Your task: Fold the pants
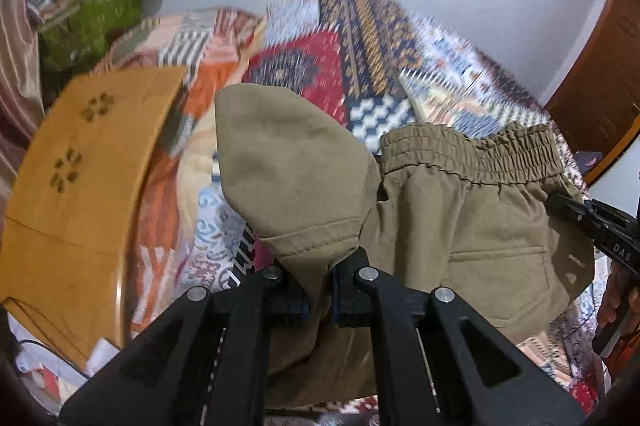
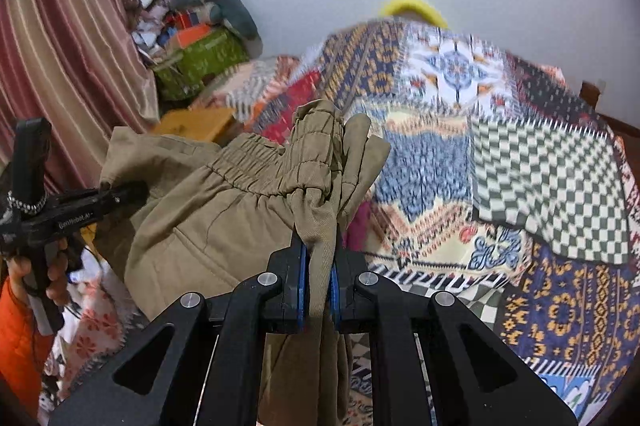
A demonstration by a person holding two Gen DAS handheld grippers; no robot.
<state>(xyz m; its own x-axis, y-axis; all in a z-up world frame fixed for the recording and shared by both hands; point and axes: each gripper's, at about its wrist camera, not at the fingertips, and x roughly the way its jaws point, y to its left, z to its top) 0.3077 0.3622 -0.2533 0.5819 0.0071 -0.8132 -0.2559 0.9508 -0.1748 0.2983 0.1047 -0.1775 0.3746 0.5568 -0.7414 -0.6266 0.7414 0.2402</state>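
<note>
I have the pants [image 1: 460, 218] lifted above the bed [image 2: 500, 145], left tool [image 1: 320, 290] clamped on a leg hem, right tool [image 2: 318, 278] clamped on the waistband. Mid-fold, I judge; next, lay them flat.

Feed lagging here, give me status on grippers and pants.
Left gripper shut on pants hem. Right gripper shut on waistband. Pants lifted over quilt. Nothing blocking.

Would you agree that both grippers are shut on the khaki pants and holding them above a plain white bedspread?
Not quite: the bedspread is a colourful patchwork of patterns, not plain white, as the right wrist view shows. The rest holds: the left gripper and the right gripper are each shut on the khaki pants above it.
</note>
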